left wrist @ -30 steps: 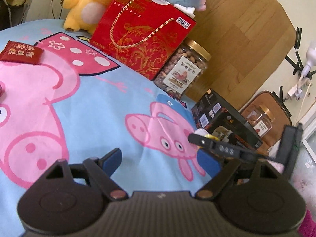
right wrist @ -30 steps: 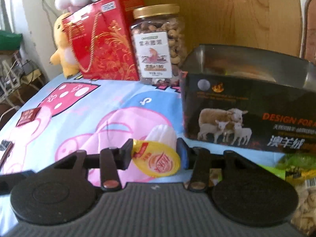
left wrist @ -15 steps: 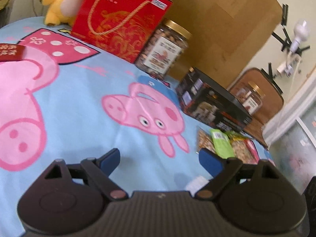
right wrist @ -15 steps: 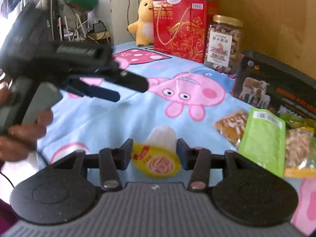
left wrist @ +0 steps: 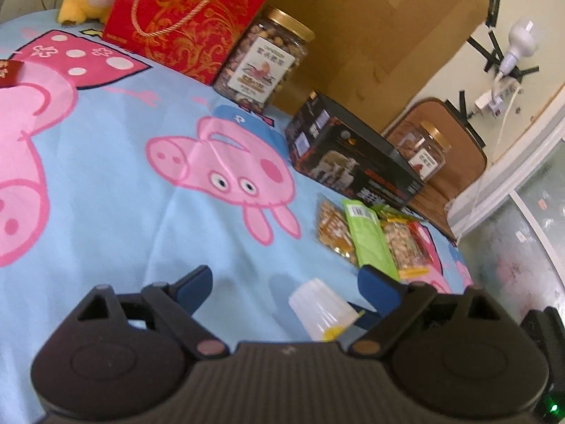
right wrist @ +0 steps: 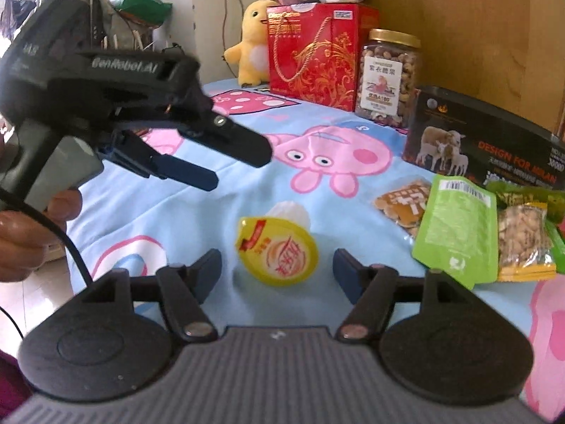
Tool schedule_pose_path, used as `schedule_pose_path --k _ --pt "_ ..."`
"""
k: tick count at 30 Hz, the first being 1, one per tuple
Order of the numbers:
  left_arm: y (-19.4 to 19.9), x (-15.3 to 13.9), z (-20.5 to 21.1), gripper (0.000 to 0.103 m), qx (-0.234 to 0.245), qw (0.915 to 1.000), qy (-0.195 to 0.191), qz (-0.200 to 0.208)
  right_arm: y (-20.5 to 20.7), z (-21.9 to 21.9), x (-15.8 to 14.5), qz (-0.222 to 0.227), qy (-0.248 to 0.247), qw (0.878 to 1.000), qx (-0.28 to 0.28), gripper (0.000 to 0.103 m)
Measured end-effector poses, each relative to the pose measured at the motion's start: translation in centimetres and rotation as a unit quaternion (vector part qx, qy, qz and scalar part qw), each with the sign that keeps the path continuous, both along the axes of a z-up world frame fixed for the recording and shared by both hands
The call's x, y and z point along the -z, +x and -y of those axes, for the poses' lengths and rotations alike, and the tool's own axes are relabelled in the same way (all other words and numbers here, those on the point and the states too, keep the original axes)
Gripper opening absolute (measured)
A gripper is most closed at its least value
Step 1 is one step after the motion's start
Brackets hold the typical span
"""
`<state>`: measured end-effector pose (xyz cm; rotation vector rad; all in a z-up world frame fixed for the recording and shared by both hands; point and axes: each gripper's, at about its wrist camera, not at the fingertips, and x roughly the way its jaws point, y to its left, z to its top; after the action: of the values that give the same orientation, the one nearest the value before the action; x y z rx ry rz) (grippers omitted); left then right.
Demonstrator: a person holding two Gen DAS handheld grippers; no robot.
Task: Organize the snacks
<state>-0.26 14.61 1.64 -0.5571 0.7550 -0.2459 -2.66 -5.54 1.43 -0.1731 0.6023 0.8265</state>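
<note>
A jelly cup with a yellow lid (right wrist: 277,251) lies on its side on the blue cartoon sheet (right wrist: 247,194), between the open jaws of my right gripper (right wrist: 277,272), free of them. It also shows in the left wrist view (left wrist: 321,309) as a white cup low between my open left gripper's (left wrist: 282,282) jaws. The left gripper also shows in the right wrist view (right wrist: 229,162), held in a hand at the left. Several snack packets lie in a row to the right: a brown one (right wrist: 402,201), a green one (right wrist: 455,226) and a nut one (right wrist: 522,243).
A black box with sheep (right wrist: 483,148) stands behind the packets. A nut jar (right wrist: 386,77), a red gift bag (right wrist: 314,53) and a yellow plush (right wrist: 252,46) line the back. A second jar (left wrist: 423,148) stands beyond the bed. A red packet (left wrist: 10,70) lies far left.
My right gripper has opened and let go of the jelly cup, which now lies on the sheet. The left gripper has swung right toward the packets and the cup.
</note>
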Motion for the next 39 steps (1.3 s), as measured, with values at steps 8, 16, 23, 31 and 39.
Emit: schedule_pose_path --k 8,16,23,31,39 --pt "0.3 0.5 1.0 0.093 0.018 0.9997 -0.001 -0.014 -0.3 -0.1 0.3 0.008 -0.002 1.000 -0.004 0.072" --pt "0.4 0.7 1.1 0.093 0.021 0.9996 -0.010 -0.018 -0.4 0.0 0.3 0.009 0.003 1.000 -0.001 0.072" --pt "0.5 0.8 1.0 0.093 0.023 0.9992 -0.022 -0.023 -0.4 0.0 0.3 0.008 0.004 1.000 -0.001 0.072" --pt "0.5 0.9 1.1 0.093 0.027 0.9987 -0.033 -0.026 -0.4 0.0 0.3 0.008 0.005 1.000 0.000 0.071" --pt "0.4 0.9 0.1 0.093 0.019 0.9982 -0.048 -0.030 -0.7 -0.2 0.1 0.016 -0.001 1.000 -0.005 0.071"
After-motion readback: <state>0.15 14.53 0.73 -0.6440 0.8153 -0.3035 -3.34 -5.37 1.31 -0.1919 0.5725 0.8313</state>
